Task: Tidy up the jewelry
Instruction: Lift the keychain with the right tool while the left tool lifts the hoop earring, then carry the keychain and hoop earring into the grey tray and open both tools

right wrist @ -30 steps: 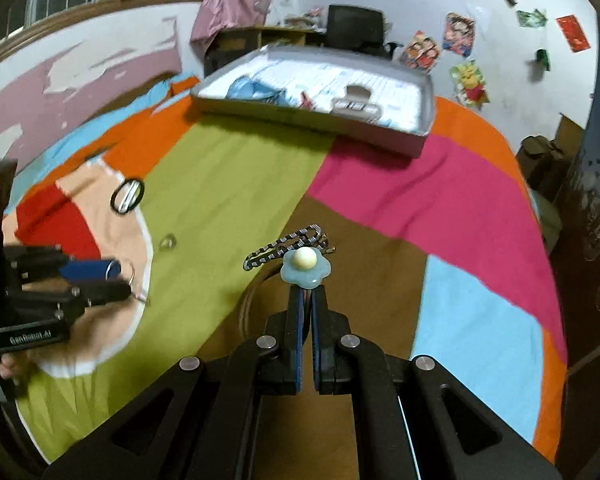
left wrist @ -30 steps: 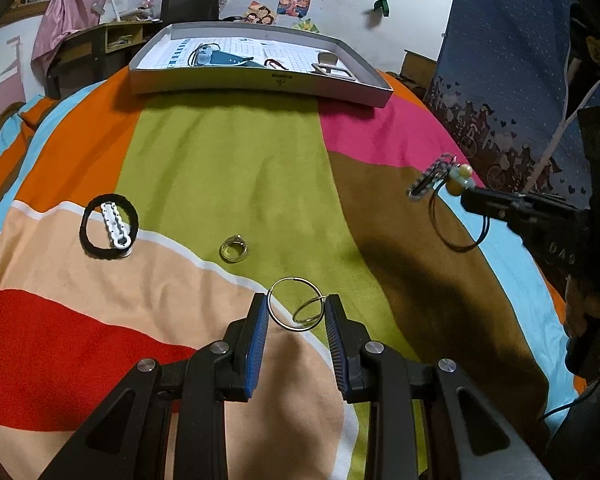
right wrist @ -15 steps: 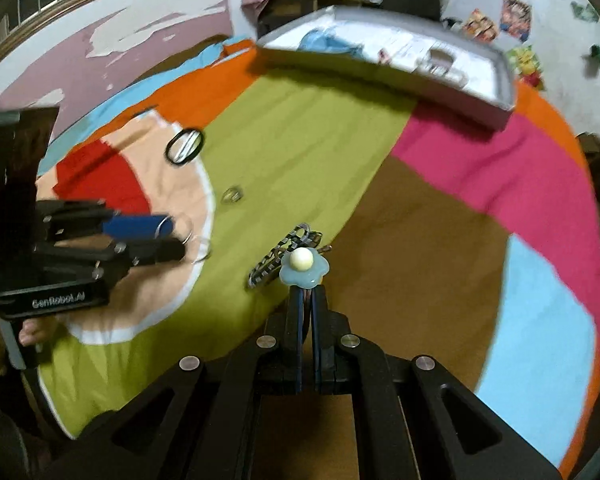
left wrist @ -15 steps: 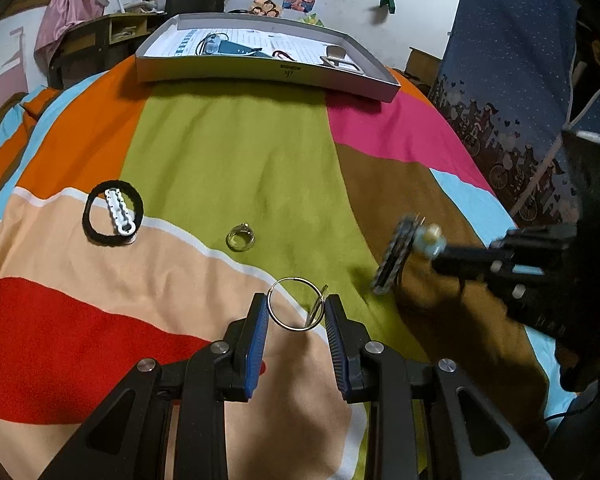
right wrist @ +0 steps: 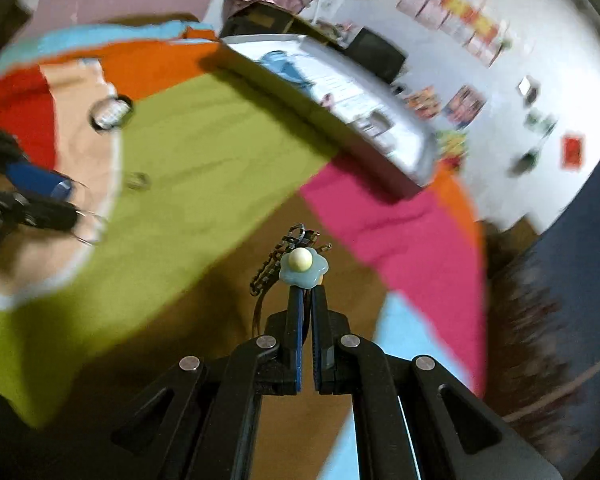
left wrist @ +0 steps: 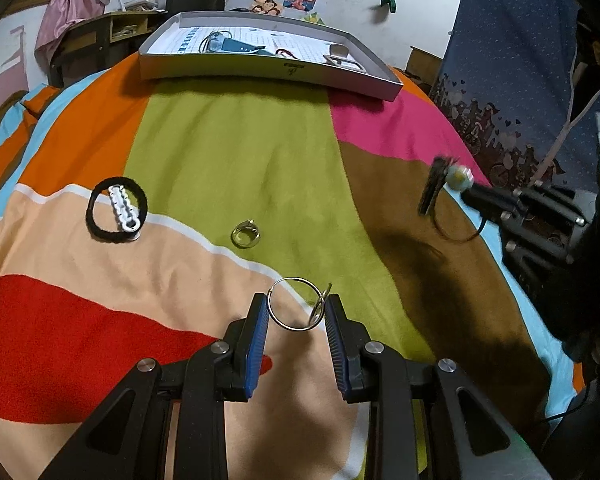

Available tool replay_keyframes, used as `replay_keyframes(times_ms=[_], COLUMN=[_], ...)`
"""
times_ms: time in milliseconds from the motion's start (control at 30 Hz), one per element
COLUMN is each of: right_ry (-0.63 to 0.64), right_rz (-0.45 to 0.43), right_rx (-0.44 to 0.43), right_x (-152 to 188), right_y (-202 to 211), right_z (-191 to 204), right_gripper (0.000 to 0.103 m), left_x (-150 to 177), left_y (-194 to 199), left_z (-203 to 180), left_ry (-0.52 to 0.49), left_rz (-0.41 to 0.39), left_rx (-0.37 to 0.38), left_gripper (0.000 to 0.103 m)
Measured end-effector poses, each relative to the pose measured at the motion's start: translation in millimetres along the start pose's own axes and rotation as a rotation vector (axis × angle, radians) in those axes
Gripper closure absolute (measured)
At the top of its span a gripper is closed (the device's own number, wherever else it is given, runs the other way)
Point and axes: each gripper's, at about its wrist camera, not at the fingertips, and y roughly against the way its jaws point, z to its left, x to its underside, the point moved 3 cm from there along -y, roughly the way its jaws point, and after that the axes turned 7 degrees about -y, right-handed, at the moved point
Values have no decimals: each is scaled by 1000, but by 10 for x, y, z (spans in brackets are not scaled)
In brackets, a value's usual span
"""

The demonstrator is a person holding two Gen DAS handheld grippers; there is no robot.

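Each hand-held gripper had black angular arms, silver round screws and blue ribbed pads.

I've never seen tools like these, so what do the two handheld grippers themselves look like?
Both are matte black with angular arms, triangular cut-outs and round silver screw heads. The left gripper has blue ribbed pads; the right gripper has blue-edged fingers. A thin black cable trails from the right one.

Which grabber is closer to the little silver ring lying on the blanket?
Left. The left gripper, holding hoops, sits just in front of the ring. The right gripper is far off to the ring's right, above the blanket.
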Motion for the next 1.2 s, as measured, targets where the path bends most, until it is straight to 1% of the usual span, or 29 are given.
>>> replay_keyframes(times_ms=[100, 133, 200, 267, 400, 467, 533, 567, 800, 867, 933, 967, 1067, 1133, 1200], right_ry=[-224, -288, -391, -447, -460, -469, -481, -483, -457, -441, -426, -425, -466, -469, -465], right_rz=[41, 47, 62, 88, 126, 154, 161, 162, 162, 152, 151, 153, 193, 195, 174], right_rx=[-263, -327, -438, -483, -450, -439, -447, -445, -423, -395, -398, -401, -481, -497, -494], right_x=[1, -1, -18, -4, 64, 92, 204, 220, 223, 193, 129, 101, 76, 107, 125], right_y=[-50, -67, -107, -174, -291, -343, -359, -365, -404, -440, -527, -574, -738, -755, -712], right_z=[-114, -157, -237, -281, -280, -299, -309, -304, -240, -242, -224, -223, -212, -187, -181], right_gripper=[99, 99, 99, 99, 98, 93, 79, 77, 77, 77, 77, 77, 77, 81, 81], left_x=[22, 29, 40, 48, 71, 79, 92, 98, 113, 122, 129, 128, 118, 117, 123], left_y=[1, 2, 2, 3, 12, 8, 3, 0, -21, -28, -37, -42, -42, -37, -34], left_z=[46, 57, 78, 102, 138, 154, 168, 174, 209, 228, 246, 258, 298, 321, 340], left_ry=[15, 19, 26, 33, 43, 50, 56, 57, 61, 63, 67, 67, 70, 78, 84], left_rz=[3, 3, 2, 2, 4, 6, 8, 9, 14, 18, 23, 25, 22, 21, 20], left_rx=[-1, -1, -3, -3, -4, -3, -2, -1, 1, 2, 4, 4, 2, 3, 3], left_gripper=[76, 76, 76, 76, 76, 76, 76, 76, 76, 76, 76, 76, 76, 76, 76])
